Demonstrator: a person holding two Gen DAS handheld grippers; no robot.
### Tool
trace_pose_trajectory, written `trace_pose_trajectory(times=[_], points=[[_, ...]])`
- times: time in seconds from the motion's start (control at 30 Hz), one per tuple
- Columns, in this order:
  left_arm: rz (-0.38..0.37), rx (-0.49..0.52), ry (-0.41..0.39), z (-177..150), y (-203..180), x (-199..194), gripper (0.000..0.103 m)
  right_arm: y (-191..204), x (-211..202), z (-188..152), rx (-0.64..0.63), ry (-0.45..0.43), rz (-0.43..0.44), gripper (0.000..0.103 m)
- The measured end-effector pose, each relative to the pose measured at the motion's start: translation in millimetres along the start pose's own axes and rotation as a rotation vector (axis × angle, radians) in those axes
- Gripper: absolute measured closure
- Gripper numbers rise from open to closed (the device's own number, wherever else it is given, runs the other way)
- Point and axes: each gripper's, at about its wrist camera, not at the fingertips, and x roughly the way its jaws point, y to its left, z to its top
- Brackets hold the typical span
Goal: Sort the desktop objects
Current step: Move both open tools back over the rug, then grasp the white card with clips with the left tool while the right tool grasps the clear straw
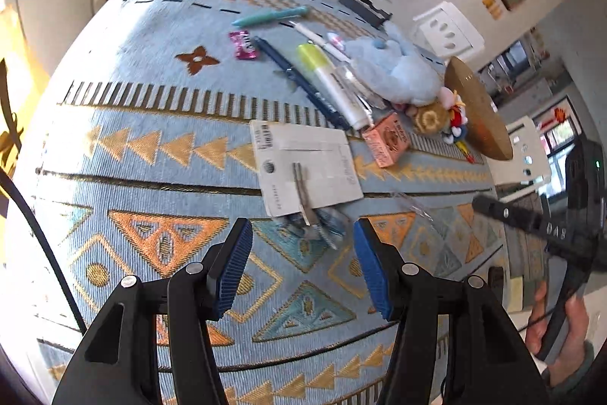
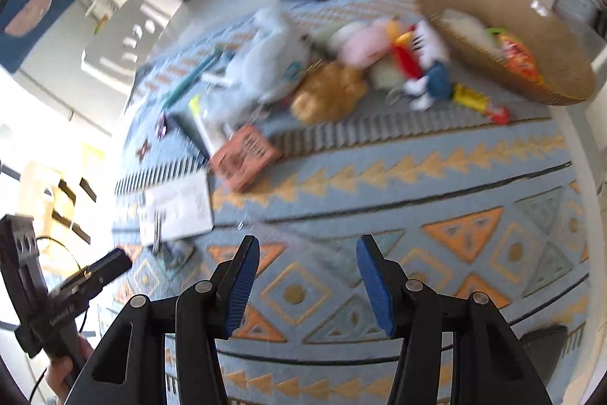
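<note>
Two grippers hover over a patterned blue tablecloth [image 1: 125,139] that covers most of the table. Left gripper [image 1: 303,270]: jaws spread wide, blue ribbed pads apart, nothing between them. Right gripper [image 2: 308,285]: likewise wide open and empty; its view is motion-blurred. In the left wrist view, a woven tan bowl [image 1: 476,109] sits at 3 o'clock, tilted on edge in this lens. A pale blue plush toy [image 1: 398,67] lies at 1 o'clock, with smaller plush figures [image 1: 451,118] between it and the bowl. A white card or envelope [image 1: 307,166] with a barcode label at its upper left corner lies at centre, a metal clip-like piece [image 1: 301,190] across its near edge; the printed text is too small to read. A pink box [image 1: 387,139] touches its 2 o'clock corner; the lettering is illegible. A white highlighter with yellow cap [image 1: 334,84] and a dark blue pen [image 1: 299,82] lie side by side, long axes running from 11 to 5 o'clock. A teal pen [image 1: 269,16] lies at 12 o'clock, axis near horizontal. A magenta sweet wrapper [image 1: 244,44] lies just left of the dark blue pen.
</note>
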Motion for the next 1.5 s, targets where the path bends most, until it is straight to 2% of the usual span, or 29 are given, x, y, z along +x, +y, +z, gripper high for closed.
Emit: trace_pose_trajectory(times=[0.13,0.3,0.5,0.57,0.67,0.7,0.73,0.77,1.0,1.2,1.33,1.5], points=[[-0.051,-0.048,-0.01,6.7,14.9,8.6,0.05,11.1,5.2,-9.1,-0.002,0.014,-0.001,0.051],[-0.029,-0.031,-0.009,24.1,20.4,33.0,0.05,16.0,8.7,-13.5,0.0,0.022,-0.025,0.051],[-0.076,-0.03,-0.005,34.8,13.8,48.6,0.042,11.3,9.2,-15.6,0.022,0.029,-0.046,0.051],[-0.043,0.012,-0.019,32.0,2.6,51.2,0.04,9.1,11.1,-15.7,0.033,0.035,-0.043,0.051],[0.067,0.144,-0.049,22.1,-19.5,56.1,0.039,8.8,14.6,-13.7,0.029,0.036,-0.046,0.051],[0.083,0.176,-0.06,18.6,-25.5,57.4,0.041,9.8,16.2,-12.4,0.02,0.036,-0.047,0.051],[0.062,0.194,-0.07,15.3,-29.1,58.0,0.051,10.3,17.7,-11.2,0.013,0.037,-0.048,0.051],[0.025,0.195,-0.059,14.2,-30.5,59.6,0.07,10.7,19.2,-10.1,0.005,0.037,-0.05,0.051],[-0.039,0.225,-0.096,15.4,-45.2,35.1,0.089,9.5,29.4,-2.3,-0.09,0.041,-0.086,0.051],[-0.063,0.226,-0.122,17.6,-50.3,7.0,0.089,16.8,39.3,0.7,-0.246,0.067,-0.065,0.051],[-0.091,0.164,-0.106,20.0,-39.4,5.5,0.089,28.4,53.8,7.2,-0.334,0.084,-0.04,0.051],[-0.086,0.148,-0.093,16.3,-34.3,5.5,0.089,36.4,79.2,11.2,-0.4,0.138,-0.025,0.05]])
